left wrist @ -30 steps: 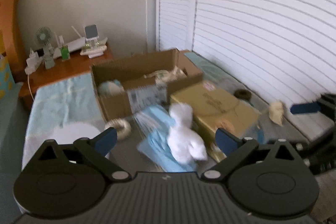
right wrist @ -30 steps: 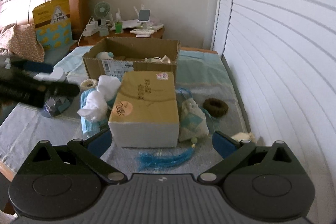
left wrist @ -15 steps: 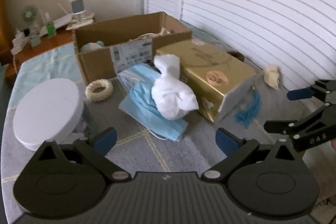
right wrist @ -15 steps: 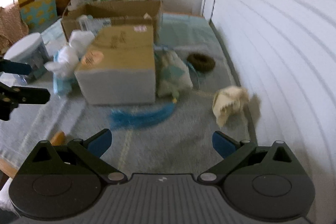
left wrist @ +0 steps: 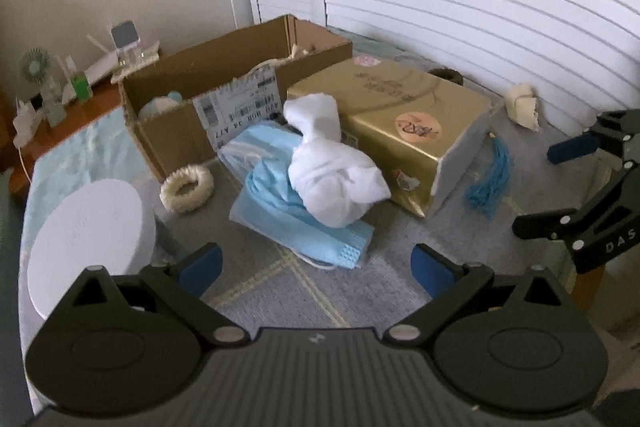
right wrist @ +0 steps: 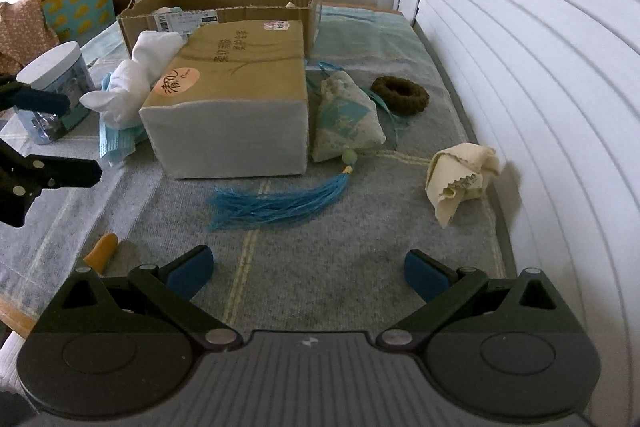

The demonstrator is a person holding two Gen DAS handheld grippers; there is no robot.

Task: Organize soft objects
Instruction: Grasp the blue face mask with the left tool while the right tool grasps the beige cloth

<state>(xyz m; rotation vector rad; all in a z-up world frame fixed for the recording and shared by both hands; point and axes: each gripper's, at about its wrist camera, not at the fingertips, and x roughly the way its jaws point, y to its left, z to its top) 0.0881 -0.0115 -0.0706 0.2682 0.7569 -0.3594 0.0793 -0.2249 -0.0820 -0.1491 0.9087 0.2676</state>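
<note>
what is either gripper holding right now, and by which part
Nothing is held. The left gripper and the right gripper are both open, with only the grey cloth showing between their fingers.

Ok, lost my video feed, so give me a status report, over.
Left gripper and right gripper open, empty. White bundled cloth lies on blue face masks, outside brown cardboard box. Gold tissue pack alongside.

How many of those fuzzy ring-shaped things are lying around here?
2. A cream ring lies beside the cardboard box; a brown ring lies near the shutters, behind the sachet. More may hide inside the box.
</note>
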